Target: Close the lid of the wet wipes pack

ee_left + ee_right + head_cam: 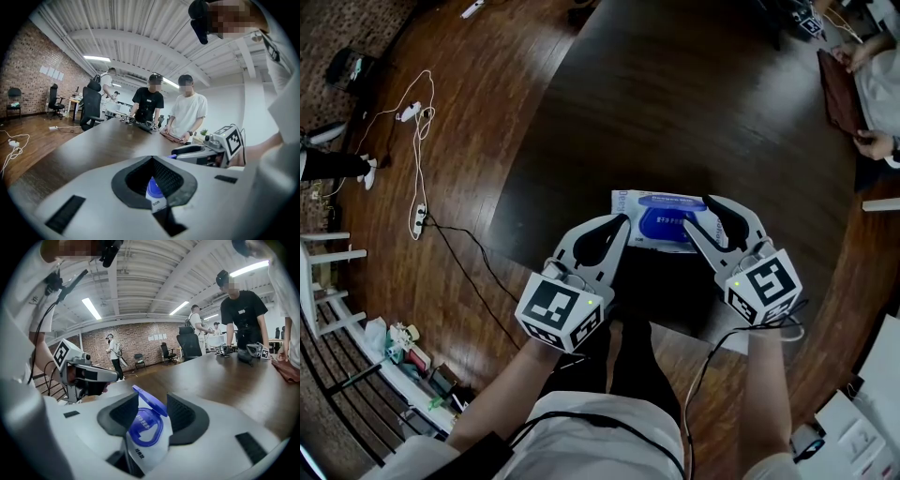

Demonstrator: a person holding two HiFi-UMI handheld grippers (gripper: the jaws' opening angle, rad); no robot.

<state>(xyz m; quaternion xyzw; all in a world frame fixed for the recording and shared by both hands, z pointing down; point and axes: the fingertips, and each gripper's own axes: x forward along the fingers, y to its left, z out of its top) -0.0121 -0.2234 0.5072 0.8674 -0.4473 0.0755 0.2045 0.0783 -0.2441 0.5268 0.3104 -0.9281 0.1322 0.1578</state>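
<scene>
The white wet wipes pack (630, 202) lies flat on the dark table (694, 112), just ahead of me. Its blue lid (151, 401) stands tilted up over the blue-ringed opening (143, 430). My right gripper (699, 214) is open, its jaws on either side of the raised lid, not pressing it. My left gripper (623, 222) is shut with nothing held, its tips at the pack's left edge; a bit of the pack (153, 190) shows through the gap between its pads. The right gripper (202, 152) also appears in the left gripper view, and the left gripper (91, 375) in the right gripper view.
People stand at the table's far end (187, 112) with a brown cloth (839, 89) and other grippers (140, 123). White cables (419, 141) trail over the wooden floor at left. White paper (733, 339) lies by the table's near edge.
</scene>
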